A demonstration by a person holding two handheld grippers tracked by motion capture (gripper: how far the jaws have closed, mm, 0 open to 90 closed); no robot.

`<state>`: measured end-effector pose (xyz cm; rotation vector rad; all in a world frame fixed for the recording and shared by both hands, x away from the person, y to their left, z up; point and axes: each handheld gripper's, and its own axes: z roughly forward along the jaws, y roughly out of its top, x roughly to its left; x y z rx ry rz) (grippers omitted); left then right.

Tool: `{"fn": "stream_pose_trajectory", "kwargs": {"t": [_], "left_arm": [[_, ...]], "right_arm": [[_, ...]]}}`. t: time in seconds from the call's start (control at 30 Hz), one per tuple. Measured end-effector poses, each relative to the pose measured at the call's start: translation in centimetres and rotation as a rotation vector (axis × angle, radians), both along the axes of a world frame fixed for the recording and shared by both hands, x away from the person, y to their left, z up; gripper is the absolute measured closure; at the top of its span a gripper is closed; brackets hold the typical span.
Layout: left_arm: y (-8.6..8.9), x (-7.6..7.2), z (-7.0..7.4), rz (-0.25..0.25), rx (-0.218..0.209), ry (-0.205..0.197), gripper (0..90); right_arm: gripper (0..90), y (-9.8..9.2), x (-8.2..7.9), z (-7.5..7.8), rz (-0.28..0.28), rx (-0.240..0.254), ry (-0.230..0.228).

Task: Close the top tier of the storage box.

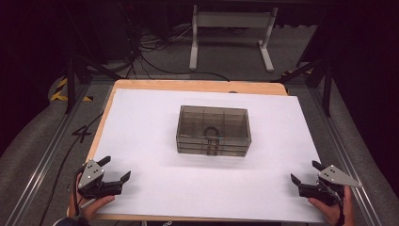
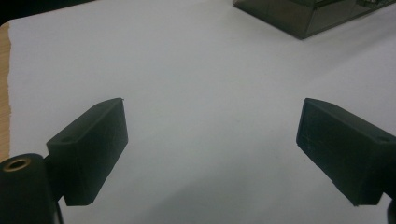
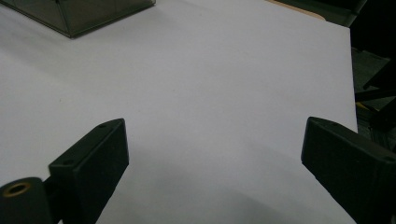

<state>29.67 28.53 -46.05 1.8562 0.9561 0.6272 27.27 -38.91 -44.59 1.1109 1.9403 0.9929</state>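
Holding a gripper in each hand, you have both resting low at the near edge of the tabletop (image 1: 141, 85), which is covered by a white sheet (image 1: 150, 122). Your left gripper (image 1: 116, 168) sits at the near left corner of the sheet, its jaws spread wide with nothing between them; in the left gripper view the two black jaws stand far apart over bare white paper. Your right gripper (image 1: 307, 172) sits at the near right corner, likewise wide open and holding nothing, and the right gripper view shows the same wide gap over the sheet. The smoky, see-through box (image 1: 213, 130) stands in the middle of the sheet, well apart from both grippers and roughly midway between them. It has a divided top and stacked layers with small dark latches on its near face, and a dark ring-shaped thing shows through the lid. One corner of the box appears at the top of each gripper view.
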Motion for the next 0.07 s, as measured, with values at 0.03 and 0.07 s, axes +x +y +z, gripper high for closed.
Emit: {"fn": "stream_pose_trajectory", "kwargs": {"t": [0.03,0.07], "left_arm": [[0.01,0.01,0.01,0.000,0.001,0.001,9.6],[0.02,0.02,0.01,0.000,0.000,0.002,9.5]], "right_arm": [[8.3,-0.01,0.01,0.00,-0.001,0.001,0.003],[8.3,-0.01,0.02,0.00,-0.001,0.002,0.004]]}}
